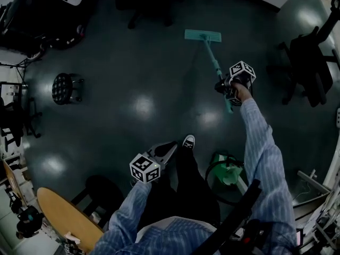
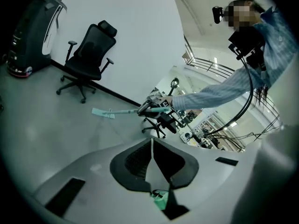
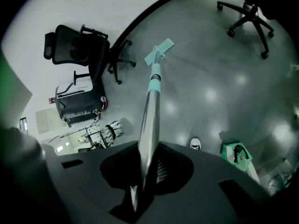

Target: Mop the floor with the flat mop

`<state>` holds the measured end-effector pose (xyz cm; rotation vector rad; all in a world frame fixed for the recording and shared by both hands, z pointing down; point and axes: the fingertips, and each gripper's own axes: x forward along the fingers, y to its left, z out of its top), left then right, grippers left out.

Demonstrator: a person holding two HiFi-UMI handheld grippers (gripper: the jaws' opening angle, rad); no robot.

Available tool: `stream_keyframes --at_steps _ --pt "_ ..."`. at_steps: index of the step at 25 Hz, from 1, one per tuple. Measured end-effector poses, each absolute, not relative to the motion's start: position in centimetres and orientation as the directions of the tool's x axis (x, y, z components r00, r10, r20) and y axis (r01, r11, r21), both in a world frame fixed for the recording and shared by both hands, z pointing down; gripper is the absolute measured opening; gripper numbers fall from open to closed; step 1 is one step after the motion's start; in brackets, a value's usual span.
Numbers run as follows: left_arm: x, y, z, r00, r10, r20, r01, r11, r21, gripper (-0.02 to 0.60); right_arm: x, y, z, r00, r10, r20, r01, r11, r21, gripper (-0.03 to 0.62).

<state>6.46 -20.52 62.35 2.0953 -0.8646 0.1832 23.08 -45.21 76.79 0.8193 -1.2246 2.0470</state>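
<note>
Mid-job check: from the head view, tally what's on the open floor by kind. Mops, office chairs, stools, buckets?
flat mop: 1
office chairs: 2, one at the top and one at the right
stool: 1
green bucket: 1
Total: 5

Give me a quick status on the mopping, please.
Right gripper shut on mop. Left gripper shut, empty. Mop head down on floor; chair close by.
</note>
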Motion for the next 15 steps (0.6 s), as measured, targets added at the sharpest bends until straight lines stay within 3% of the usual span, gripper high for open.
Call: stream_keyframes --at_steps 8,15 --pt "3.9 -21.5 65.6 0.696 -0.557 0.452 -0.682 -0.319 0.658 0.015 19.0 -56.2 78.0 -0.657 0.086 0.749 -0.699 -0.443 -0.562 0.057" --pt "2.9 -21.3 67.6 0.667 -0.58 0.468 -0.699 -0.27 0.662 0.015 17.6 -58.0 79.0 -0.643 0.062 0.763 -0.704 -0.438 -0.558 0.057"
